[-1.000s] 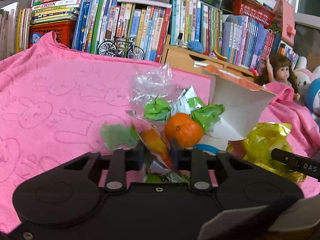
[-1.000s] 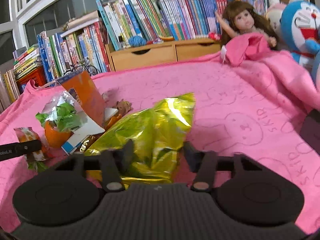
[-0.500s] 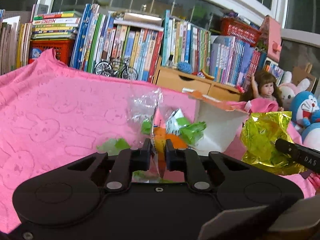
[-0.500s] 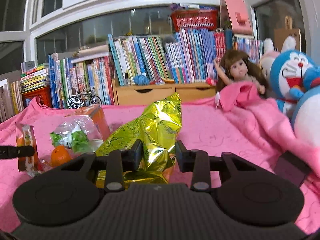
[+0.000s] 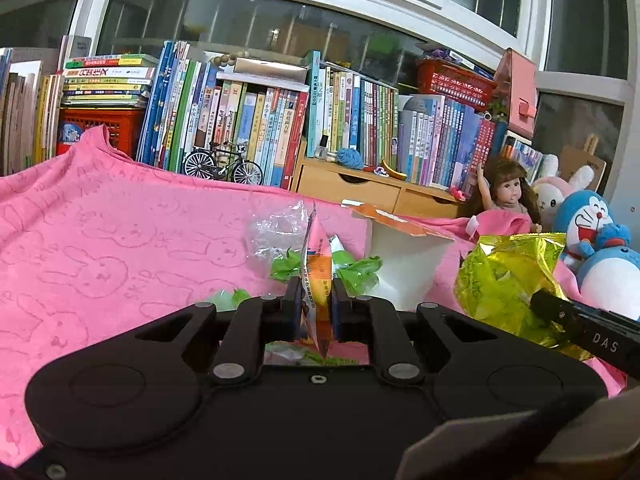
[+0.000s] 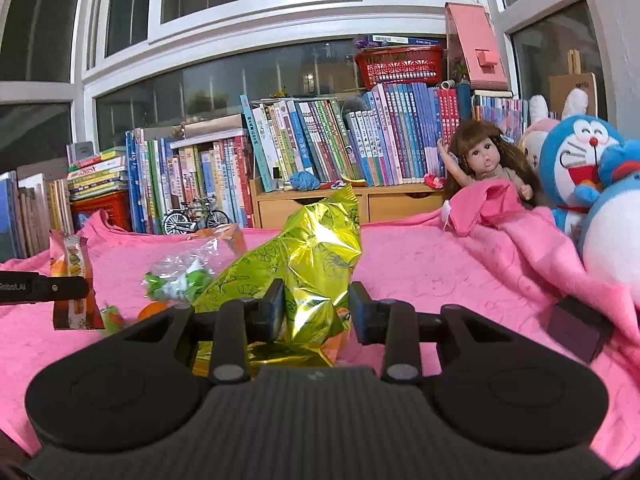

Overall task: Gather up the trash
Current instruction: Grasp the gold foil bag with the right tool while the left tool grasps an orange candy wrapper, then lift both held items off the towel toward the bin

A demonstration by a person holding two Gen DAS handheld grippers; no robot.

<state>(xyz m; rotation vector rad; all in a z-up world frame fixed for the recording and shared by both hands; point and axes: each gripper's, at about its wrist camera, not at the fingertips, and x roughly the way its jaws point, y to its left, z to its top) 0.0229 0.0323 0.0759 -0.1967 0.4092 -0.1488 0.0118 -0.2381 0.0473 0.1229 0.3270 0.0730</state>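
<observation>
You've got trash in both tools right now, so the job is just carrying it off cleanly. Your left tool [image 5: 316, 300] is pinched tight on the orange snack wrapper [image 5: 318, 264], which stands up edge-on between the pads, and your right tool [image 6: 316, 306] is clamped on the crumpled gold foil bag [image 6: 316, 248], its jaws nearly as wide as the bunched foil lets them. I'd keep both squeezes steady and lift clear of the pink blanket [image 5: 100, 248] before you swing anywhere; that foil is slippery and puffy, so it could slide out if you ease off at all. No bin shows in either view, so I can't tell where you're headed

Using the orange carton [image 5: 400, 256] as the landmark: the wrapper sits just in front of it and to its left, the foil bag hangs to its right. Still lying beside the carton is a clear plastic bag [image 6: 180, 270] with green scraps inside and a mandarin [image 6: 152, 310], so there's more to grab next trip

The wrapper is flat, glossy and printed; the foil bag is shiny yellow-green and creased all over
</observation>
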